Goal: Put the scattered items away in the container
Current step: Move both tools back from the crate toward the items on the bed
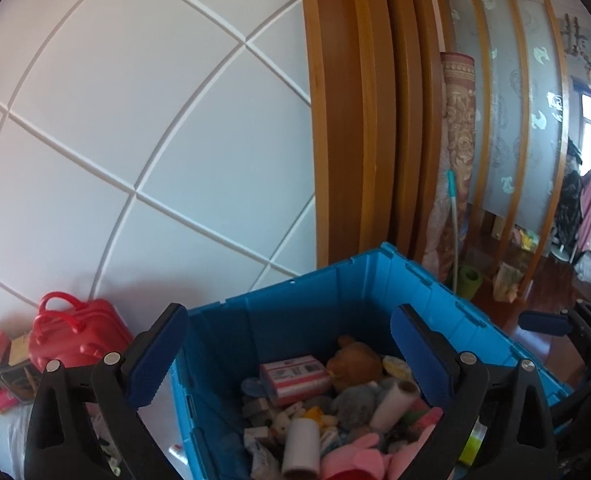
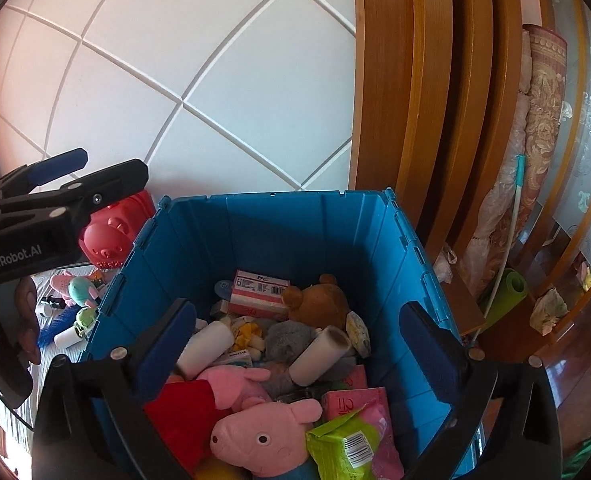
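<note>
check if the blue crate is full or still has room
Partly full. Toys and boxes, among them a pink pig plush, cover the bottom of the blue crate, but its inner walls show bare above the pile.

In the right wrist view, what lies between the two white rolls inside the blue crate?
A grey plush toy lies between the two white rolls in the blue crate, with small yellow and white pieces beside it; the right wrist view shows this.

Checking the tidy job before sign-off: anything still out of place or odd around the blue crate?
Yes. Small toys and a white roll lie loose outside the blue crate, left of its wall in the right wrist view. Both grippers, left and right, are open and empty.
</note>
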`<action>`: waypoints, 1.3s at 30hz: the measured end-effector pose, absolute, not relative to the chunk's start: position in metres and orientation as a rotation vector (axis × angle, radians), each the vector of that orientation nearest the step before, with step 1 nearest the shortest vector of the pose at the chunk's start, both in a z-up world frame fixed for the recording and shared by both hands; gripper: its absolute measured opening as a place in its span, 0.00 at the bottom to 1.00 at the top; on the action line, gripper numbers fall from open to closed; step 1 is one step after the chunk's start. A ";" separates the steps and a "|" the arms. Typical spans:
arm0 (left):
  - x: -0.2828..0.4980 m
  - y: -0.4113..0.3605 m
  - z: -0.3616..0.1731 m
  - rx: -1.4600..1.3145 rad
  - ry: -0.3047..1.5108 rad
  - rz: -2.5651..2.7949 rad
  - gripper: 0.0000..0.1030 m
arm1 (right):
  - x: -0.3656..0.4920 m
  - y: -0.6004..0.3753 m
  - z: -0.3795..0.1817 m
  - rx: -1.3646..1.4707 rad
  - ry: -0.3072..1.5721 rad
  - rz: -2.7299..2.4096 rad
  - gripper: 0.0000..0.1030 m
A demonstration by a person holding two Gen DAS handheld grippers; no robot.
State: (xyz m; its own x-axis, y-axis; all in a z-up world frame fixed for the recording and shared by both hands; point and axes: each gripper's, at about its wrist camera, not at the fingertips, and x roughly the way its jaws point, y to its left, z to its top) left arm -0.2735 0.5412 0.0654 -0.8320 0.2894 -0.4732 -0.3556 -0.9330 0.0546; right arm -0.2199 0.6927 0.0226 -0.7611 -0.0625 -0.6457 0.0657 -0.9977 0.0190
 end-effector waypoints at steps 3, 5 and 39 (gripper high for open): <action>-0.269 0.532 0.067 -0.669 0.191 2.723 0.99 | -0.215 0.687 0.027 1.037 0.001 -2.889 1.00; -0.263 0.524 0.069 -0.666 0.187 2.730 0.99 | -0.211 0.682 0.032 1.017 0.002 -2.887 1.00; -0.143 0.259 0.040 -0.781 0.086 3.044 0.99 | -0.140 0.450 0.037 0.877 0.145 -2.678 1.00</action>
